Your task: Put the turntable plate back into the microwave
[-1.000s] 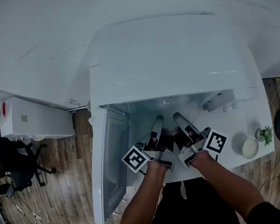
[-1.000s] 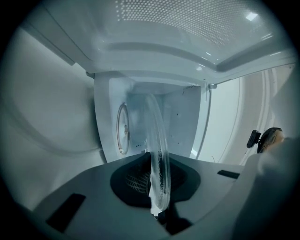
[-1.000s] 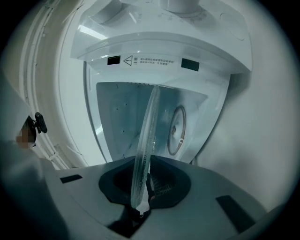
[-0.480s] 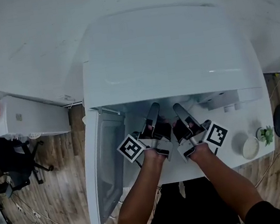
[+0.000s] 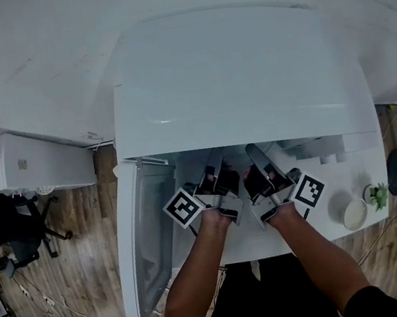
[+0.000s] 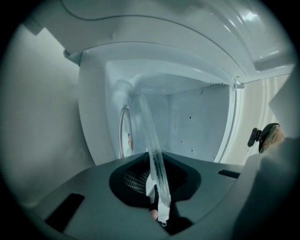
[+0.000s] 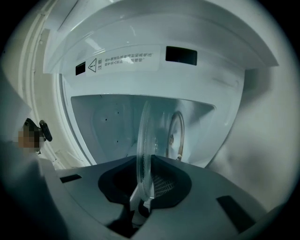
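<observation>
Left gripper (image 6: pixel 157 201) clamped plate (image 6: pixel 152 145) by near rim. Right gripper (image 7: pixel 140 201) held same rim, jaws just eased wider, rim between them. Plate sat level, just inside microwave (image 5: pixel 231 82) mouth. Glass looked heavy, stiff, slick, breakable; two-sided rim hold seemed safest.

Left gripper (image 6: pixel 157 210) clamps turntable plate (image 6: pixel 153 150) (edge-on); microwave cavity (image 6: pixel 199 124) ahead.

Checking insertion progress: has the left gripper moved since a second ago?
Yes. The left gripper has gone deeper toward the microwave: its tips now reach the top's front edge, and earlier stopped short of it.
</observation>
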`<state>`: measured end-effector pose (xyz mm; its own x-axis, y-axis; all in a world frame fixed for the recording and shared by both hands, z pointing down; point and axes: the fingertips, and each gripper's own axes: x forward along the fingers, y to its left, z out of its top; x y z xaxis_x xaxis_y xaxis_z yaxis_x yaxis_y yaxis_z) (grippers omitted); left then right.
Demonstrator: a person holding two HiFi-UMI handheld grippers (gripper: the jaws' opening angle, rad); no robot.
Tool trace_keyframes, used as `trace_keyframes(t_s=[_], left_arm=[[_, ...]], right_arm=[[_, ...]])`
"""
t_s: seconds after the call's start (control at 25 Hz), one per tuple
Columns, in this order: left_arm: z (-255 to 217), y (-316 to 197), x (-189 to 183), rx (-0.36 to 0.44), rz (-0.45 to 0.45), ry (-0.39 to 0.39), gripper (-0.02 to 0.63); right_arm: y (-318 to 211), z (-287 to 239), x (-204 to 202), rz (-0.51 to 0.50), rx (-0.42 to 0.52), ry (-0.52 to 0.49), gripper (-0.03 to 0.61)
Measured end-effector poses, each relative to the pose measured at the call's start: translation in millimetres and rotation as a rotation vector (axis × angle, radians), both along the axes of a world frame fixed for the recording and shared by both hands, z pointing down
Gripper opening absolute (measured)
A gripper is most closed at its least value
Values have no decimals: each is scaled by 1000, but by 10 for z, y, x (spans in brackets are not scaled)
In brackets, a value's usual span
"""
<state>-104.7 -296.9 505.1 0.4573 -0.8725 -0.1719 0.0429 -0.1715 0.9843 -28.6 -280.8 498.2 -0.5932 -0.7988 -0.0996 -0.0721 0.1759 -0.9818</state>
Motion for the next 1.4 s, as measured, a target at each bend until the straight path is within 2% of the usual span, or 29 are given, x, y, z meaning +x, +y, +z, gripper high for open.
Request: trace_keyframes(t_s=[0.2, 0.4, 0.48, 0.56, 0.6, 0.64, 0.8, 0.96, 1.04, 1.08, 1.2, 1.28, 1.4], left_arm=[[40, 14, -40, -28, 3, 22, 63], [-11, 129, -78, -22, 8, 68, 133], [-8, 157, -111, -25, -13, 80, 137], [-4, 152, -159, -29, -40, 76, 129], [5, 147, -172, -35, -47, 68, 85], [13, 143, -176, -39, -49, 64, 71], [-58, 110, -163, -10, -57, 93, 65], [-125, 40, -149, 20, -67, 117, 89], [-95, 21, -142, 5, -70, 129, 92], [-79, 13, -142, -1, -74, 134, 92], [-58, -32, -130, -5, -81, 133, 92], [-37, -59, -116, -15, -84, 131, 92], [-25, -96, -135, -22, -93, 118, 94]], right_arm=[[-63, 12, -35, -11, 10, -21, 78], [-130, 8, -71, -4, 23, -46, 83], [-153, -8, -67, -3, 31, -48, 83], [-165, -15, -65, -6, 33, -48, 83], [-169, -17, -66, -7, 33, -50, 83], [-173, -17, -66, -6, 32, -54, 83], [-183, -18, -37, 9, 36, -77, 84], [-186, -87, -13, 5, 54, -75, 117], [-147, -120, -22, -7, 56, -70, 186], [-120, -121, -34, -15, 53, -60, 193], [-93, -62, -31, -7, 27, -34, 141], [-141, 4, -8, 17, -4, -27, 84], [-201, 63, -21, 30, -43, -20, 89]])
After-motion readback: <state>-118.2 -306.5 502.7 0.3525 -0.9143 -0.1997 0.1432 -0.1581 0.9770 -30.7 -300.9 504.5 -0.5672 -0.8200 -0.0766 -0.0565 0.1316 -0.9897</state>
